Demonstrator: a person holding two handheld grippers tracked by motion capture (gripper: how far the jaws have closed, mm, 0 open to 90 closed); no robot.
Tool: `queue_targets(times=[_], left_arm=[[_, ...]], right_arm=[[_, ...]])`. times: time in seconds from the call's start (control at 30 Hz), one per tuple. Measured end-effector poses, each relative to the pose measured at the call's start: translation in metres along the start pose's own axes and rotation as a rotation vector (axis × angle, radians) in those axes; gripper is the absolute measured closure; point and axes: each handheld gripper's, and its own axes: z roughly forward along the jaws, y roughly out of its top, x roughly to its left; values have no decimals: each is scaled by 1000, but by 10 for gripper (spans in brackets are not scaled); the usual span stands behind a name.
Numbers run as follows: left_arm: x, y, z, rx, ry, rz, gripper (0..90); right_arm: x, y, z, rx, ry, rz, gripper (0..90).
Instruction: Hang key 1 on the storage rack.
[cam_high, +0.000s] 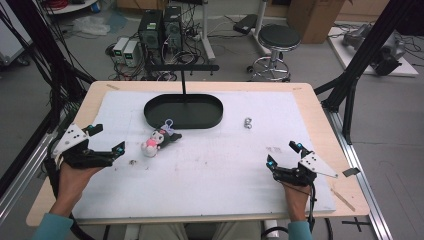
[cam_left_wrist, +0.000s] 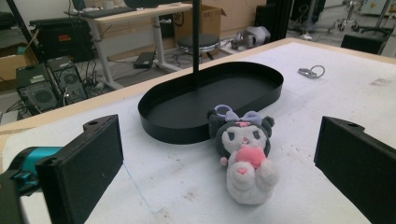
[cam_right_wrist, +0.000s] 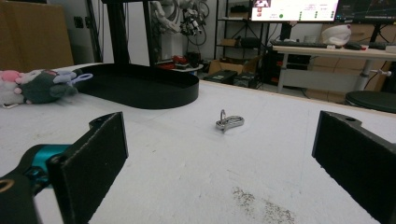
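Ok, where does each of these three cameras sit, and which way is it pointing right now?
High view: above the person's side, looking forward and down on the white-topped table; forearms, both hands, left tool and right tool show.
Left gripper view: rides the left tool, facing the grey-and-white plush toy before the black oval metal tray; its open jaws show.
Right gripper view: rides the right tool, facing the small silver metal clip; open jaws show.
Shared: tray, toy and clip appear in all three views.

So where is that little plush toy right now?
In the high view, the plush toy lies left of centre on the white mat, just in front of the black tray.
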Motion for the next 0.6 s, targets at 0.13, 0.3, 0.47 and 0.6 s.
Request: queue_targets(times=[0.13, 0.3, 0.47, 0.6], left_arm=[[3, 9, 6, 35, -5, -1, 17], [8, 25, 17, 107, -13, -23, 17], [6, 30, 29, 165, -16, -14, 17], [4, 31, 40, 215, -18, -17, 17]], right_arm=[[1, 0, 0, 6, 0, 13, 27], [1, 0, 0, 6, 0, 14, 27], [1, 0, 0, 6, 1, 14, 27], [1, 0, 0, 5, 2, 10, 27]])
